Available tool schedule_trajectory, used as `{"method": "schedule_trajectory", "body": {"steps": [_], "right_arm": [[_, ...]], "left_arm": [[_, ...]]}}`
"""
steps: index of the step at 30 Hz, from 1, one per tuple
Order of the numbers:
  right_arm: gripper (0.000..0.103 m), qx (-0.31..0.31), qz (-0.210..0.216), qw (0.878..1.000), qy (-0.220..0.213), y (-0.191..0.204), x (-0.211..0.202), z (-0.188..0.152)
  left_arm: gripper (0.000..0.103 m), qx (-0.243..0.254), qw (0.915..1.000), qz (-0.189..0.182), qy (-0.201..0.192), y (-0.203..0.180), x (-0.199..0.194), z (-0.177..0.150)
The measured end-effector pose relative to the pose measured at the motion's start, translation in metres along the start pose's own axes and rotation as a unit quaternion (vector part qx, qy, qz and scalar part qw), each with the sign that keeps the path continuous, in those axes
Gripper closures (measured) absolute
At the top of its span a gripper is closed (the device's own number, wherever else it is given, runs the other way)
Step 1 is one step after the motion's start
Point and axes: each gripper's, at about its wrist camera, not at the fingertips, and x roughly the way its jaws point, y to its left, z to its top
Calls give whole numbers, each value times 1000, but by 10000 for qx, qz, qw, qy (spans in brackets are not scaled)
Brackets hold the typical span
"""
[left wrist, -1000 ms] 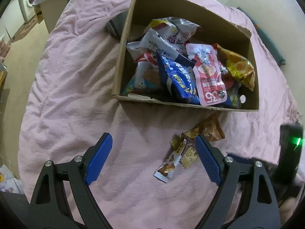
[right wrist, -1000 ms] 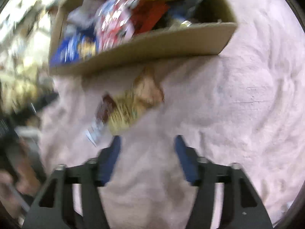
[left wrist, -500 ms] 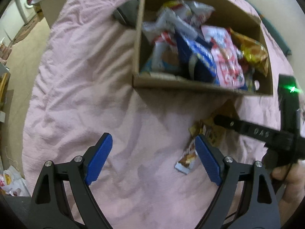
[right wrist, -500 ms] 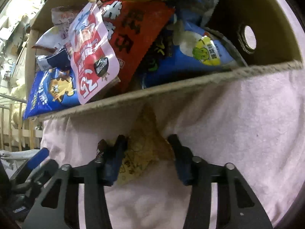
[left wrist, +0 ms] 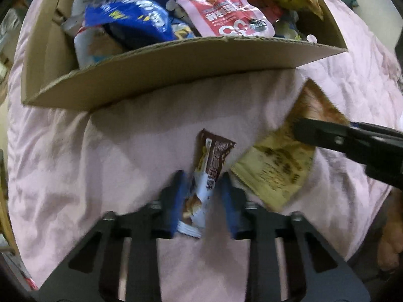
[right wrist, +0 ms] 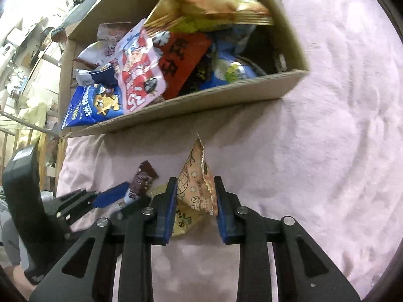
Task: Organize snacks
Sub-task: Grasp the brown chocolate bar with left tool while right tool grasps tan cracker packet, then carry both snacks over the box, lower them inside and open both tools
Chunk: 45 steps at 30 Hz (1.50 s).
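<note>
Both packets (left wrist: 209, 176) (right wrist: 199, 188) partly hidden between gripper pads.

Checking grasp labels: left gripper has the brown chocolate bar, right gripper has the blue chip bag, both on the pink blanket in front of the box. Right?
Not quite. The right gripper is closed on the tan snack packet, not a blue chip bag; the right wrist view shows it. The left gripper does have the brown chocolate bar, on the pink blanket before the box.

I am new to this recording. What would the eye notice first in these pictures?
First, the cardboard box overflowing with bright snack bags, on the pink blanket. In front of it, the left tongs have just closed on a brown chocolate bar, and the right tongs on a tan snack packet.
</note>
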Motion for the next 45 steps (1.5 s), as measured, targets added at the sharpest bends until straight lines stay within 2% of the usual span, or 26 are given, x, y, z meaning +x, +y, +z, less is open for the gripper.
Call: {"method": "schedule_trajectory", "body": {"steps": [7,15,22,27,31,34,40,45], "right_arm": [[74,10,60,10000,-56,3,1,-4],[74,-242,371,9988,-222,29,-15,-6],[74,-356,771,9922,-912,42,-54,13],[74,-212,892,9862,-1381,39,-67,38],[74,56,1033,9781,-1805,33,-71,57],[74,249,1035,9747,-1967,26,-68,72],[74,413,1010,9699,-2179,19,-62,104],[74,773,1181,9665,-2144,7,-47,126]], "left_arm": [[88,2,9999,37,-117,1,-13,-6],[88,-649,9957,-343,-571,24,-69,-11],[88,-1062,9858,-146,-1290,60,-118,-1],[88,-1021,9829,62,-1530,74,-137,24],[88,-889,9822,172,-1644,79,-142,50],[88,-815,9796,259,-1818,83,-140,69],[88,-1239,9737,-79,-1913,100,-118,77],[88,-1302,9756,-65,-1768,100,-102,81]]}}
